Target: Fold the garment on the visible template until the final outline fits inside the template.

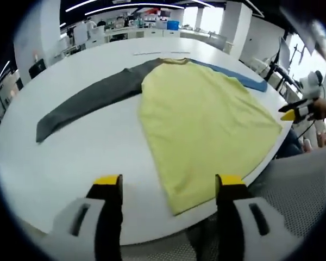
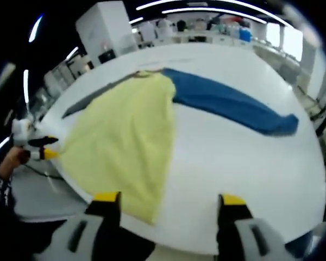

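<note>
Two grippers, left gripper (image 1: 169,187) and right gripper (image 2: 169,201), fingers spread, holding nothing, at frame bottom. Yellow garment (image 1: 201,119) flat on white bench (image 1: 87,147), frame centre; grey sleeve (image 1: 87,100) left, blue sleeve (image 2: 228,103) right.

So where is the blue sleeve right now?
In the right gripper view, the blue sleeve lies flat on the white table, stretching right from the yellow body.
</note>
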Tool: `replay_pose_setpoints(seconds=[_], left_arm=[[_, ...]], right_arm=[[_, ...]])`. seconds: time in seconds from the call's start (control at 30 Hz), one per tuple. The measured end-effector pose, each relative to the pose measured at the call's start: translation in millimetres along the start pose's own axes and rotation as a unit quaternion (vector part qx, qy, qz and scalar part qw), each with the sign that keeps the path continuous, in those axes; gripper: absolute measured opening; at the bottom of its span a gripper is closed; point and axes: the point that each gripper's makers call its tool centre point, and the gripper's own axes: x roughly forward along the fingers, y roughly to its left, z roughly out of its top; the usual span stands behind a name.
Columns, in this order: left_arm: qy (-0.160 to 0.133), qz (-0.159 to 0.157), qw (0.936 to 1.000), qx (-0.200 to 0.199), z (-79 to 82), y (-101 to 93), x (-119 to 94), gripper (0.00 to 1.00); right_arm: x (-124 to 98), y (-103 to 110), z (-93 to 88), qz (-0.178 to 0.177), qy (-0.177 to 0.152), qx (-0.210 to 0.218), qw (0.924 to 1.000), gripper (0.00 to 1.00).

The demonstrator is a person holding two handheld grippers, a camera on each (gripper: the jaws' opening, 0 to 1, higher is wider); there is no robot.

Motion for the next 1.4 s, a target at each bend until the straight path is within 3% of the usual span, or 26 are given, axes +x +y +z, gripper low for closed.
replay_pose_setpoints(seconds=[0.4, 0.67, 0.77, 0.93, 1.17, 1.4], left_arm=[[-0.048, -0.001, 0.9988, 0.014, 21.5, 3.6, 0, 0.99], [-0.051, -0.002, 0.9984, 0.023, 26.4, 4.6, -1, 0.99], [-0.054, -0.001, 0.9982, 0.026, 28.8, 4.7, -2, 0.99], [-0.061, -0.002, 0.9978, 0.026, 32.0, 4.7, -2, 0.99], [-0.059, 0.006, 0.9975, 0.038, 32.9, 7.7, -3, 0.99], [-0.065, 0.012, 0.9971, 0.037, 35.1, 11.3, -5, 0.99]], right_arm=[[0, -49, 37.5, -0.023, -0.062, 0.051, 0.9965, 0.80], [1, -89, 66.8, -0.056, -0.098, 0.054, 0.9921, 0.77], [1, -114, 73.2, -0.083, -0.104, 0.067, 0.9889, 0.75], [5, -158, 78.1, -0.123, -0.101, 0.096, 0.9826, 0.69], [11, -193, 81.1, -0.162, -0.099, 0.133, 0.9727, 0.51], [18, -212, 82.2, -0.192, -0.096, 0.162, 0.9632, 0.37]])
